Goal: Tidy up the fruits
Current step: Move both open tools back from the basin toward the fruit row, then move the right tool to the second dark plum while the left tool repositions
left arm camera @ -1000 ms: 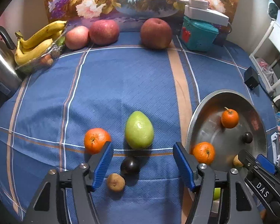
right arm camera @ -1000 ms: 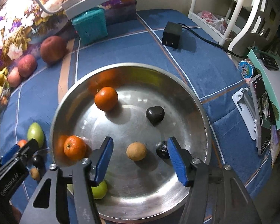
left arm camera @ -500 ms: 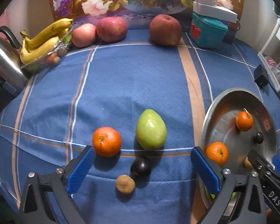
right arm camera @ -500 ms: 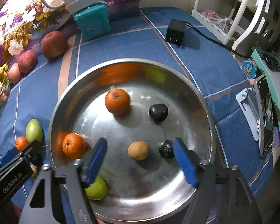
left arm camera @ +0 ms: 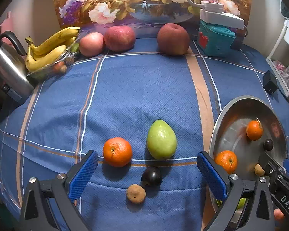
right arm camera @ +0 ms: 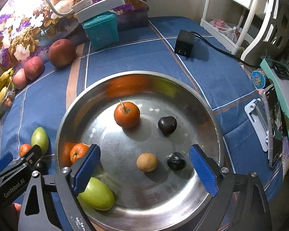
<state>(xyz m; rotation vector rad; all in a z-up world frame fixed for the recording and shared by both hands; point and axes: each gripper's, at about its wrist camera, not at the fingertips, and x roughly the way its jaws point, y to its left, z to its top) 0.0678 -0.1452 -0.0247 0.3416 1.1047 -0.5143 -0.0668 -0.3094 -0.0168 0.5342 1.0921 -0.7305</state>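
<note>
On the blue cloth lie an orange (left arm camera: 117, 152), a green fruit (left arm camera: 161, 139), a dark plum (left arm camera: 151, 176) and a small brown fruit (left arm camera: 136, 193). My left gripper (left arm camera: 146, 155) hangs over them, open wide and gripping nothing. To the right stands a steel bowl (right arm camera: 202, 100) with two oranges (right arm camera: 126, 114) (right arm camera: 78, 152), two dark fruits (right arm camera: 167, 125) (right arm camera: 176, 161), a brown fruit (right arm camera: 147, 162) and a green fruit (right arm camera: 97, 193). Above the bowl my right gripper (right arm camera: 144, 148) has its jaws opening, with nothing pressed between the pads.
Three red apples (left arm camera: 119, 38) line the back edge beside bananas (left arm camera: 48, 52) and a kettle (left arm camera: 7, 69). A teal box (left arm camera: 214, 38) under a lamp stands at the back right. A black adapter (right arm camera: 184, 43), a phone holder (right arm camera: 260, 123) and a white rack (right arm camera: 240, 19) lie right of the bowl.
The jaws of both grippers have spread much wider apart. Neither hand has shifted noticeably, and the fruits lie where they were.
</note>
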